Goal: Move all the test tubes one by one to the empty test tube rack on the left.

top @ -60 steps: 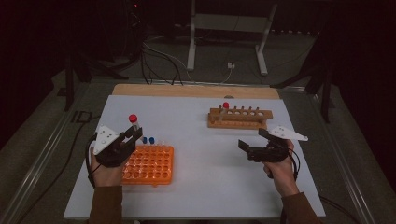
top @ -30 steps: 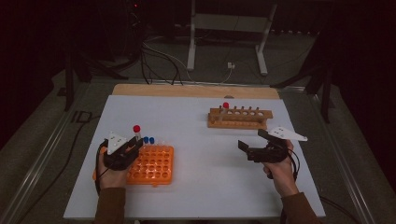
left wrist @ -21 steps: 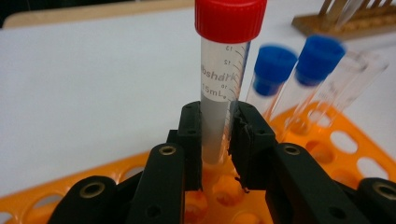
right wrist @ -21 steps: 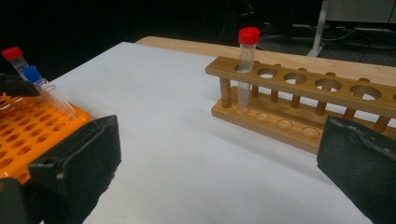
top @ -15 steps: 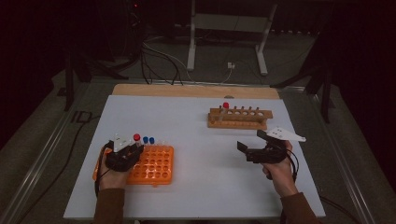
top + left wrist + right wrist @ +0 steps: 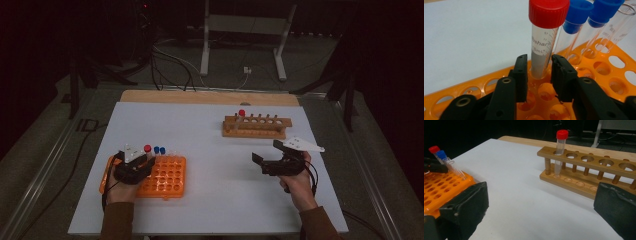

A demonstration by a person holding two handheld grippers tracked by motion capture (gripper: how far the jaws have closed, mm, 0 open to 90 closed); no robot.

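Note:
A red-capped tube [image 6: 544,37] stands upright in a back-row hole of the orange rack [image 6: 599,62], next to two blue-capped tubes [image 6: 576,17]. My left gripper [image 6: 539,67] straddles this tube low on its body. Its jaws have just been opening and now stand slightly apart from the tube, with slim gaps. In the high view the left gripper [image 6: 146,159] sits at the orange rack's [image 6: 167,177] left end, by the red-capped tube [image 6: 147,149]. My right gripper [image 6: 267,155] hovers open and empty at mid-right; its jaws [image 6: 541,207] stand wide.
A wooden rack [image 6: 257,127] at the back right holds one red-capped tube [image 6: 241,115] in its leftmost hole; the wooden rack [image 6: 594,162] faces the right gripper. White table surface [image 6: 215,165] lies between the racks. Cables and a stand sit beyond the far edge.
The left gripper came down with the red-capped tube and set it into the orange rack; its jaws have parted a little. The right hand has kept still.

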